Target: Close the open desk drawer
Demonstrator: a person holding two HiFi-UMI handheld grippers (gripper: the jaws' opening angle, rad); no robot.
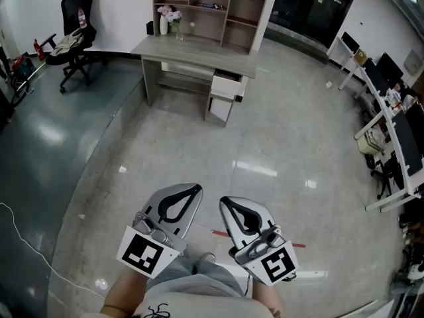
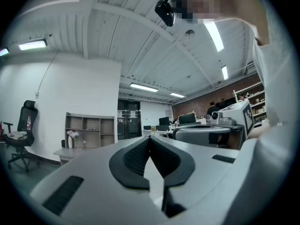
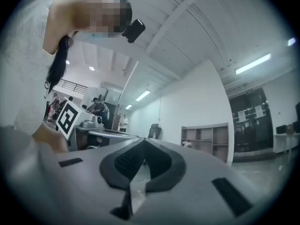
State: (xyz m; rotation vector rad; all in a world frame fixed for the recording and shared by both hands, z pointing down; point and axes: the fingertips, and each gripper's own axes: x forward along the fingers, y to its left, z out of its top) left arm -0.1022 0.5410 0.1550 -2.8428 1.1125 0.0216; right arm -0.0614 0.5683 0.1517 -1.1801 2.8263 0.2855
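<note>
A grey desk (image 1: 199, 53) with a shelf hutch stands far ahead across the floor. Its white top drawer (image 1: 227, 85) on the right side is pulled out a little. Both grippers are held low, close to the person's body and far from the desk. My left gripper (image 1: 195, 189) is shut with nothing between its jaws, and so is my right gripper (image 1: 224, 201) beside it. In the left gripper view the left gripper (image 2: 149, 139) points up toward the distant desk (image 2: 70, 151). The right gripper (image 3: 143, 142) also tilts upward, with the hutch (image 3: 204, 142) small in the distance.
A black office chair (image 1: 74, 28) stands far left. A vase with flowers (image 1: 165, 20) is on the desk. White desks with monitors (image 1: 391, 111) line the right side. A thin cable (image 1: 26, 244) lies on the floor at left, and red tape (image 1: 218, 232) marks the floor below the grippers.
</note>
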